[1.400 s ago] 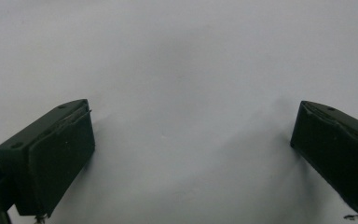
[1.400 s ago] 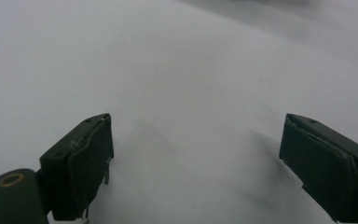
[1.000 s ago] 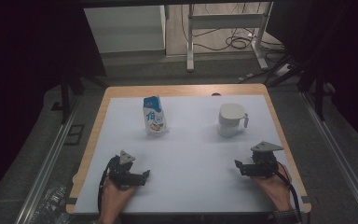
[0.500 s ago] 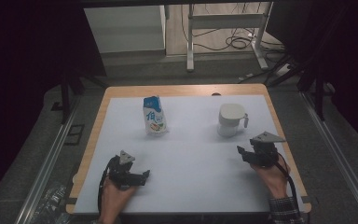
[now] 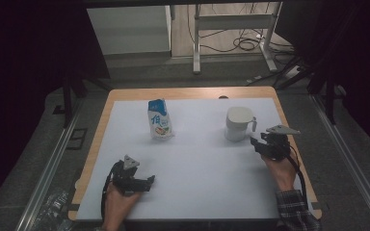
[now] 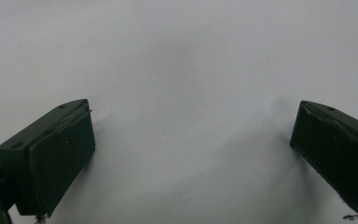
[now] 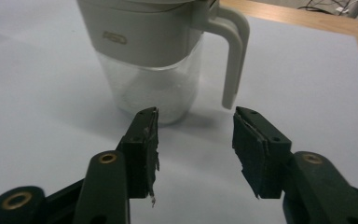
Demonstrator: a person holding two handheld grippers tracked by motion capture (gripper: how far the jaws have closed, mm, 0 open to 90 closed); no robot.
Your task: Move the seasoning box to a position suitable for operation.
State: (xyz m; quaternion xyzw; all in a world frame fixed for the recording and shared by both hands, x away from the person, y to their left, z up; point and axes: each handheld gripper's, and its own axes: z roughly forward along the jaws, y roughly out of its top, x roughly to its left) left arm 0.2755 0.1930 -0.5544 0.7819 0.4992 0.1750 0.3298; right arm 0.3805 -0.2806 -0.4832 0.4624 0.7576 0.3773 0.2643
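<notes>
A white jug [image 5: 237, 123] with a clear lower body and a side handle [image 7: 233, 51] stands at the table's right. My right gripper [image 5: 258, 142] hovers just in front of it, a little short of the handle. In the right gripper view its jaws [image 7: 196, 149] have just been closing and stand half apart with nothing between them. A blue and white milk carton [image 5: 159, 119] stands upright at the centre left. Near the front left, my left gripper [image 5: 147, 182] rests low over the white table cover, and its jaws [image 6: 191, 154] are wide open and empty.
The white cover [image 5: 197, 163] lies on a wooden table [image 5: 192, 93] whose rim shows at the back and sides. A metal frame stand [image 5: 231, 29] and cables lie on the floor beyond. Dark surroundings flank both sides.
My right gripper has moved forward toward the jug and risen slightly, with its jaws narrowing. The left gripper has stayed where it was.
</notes>
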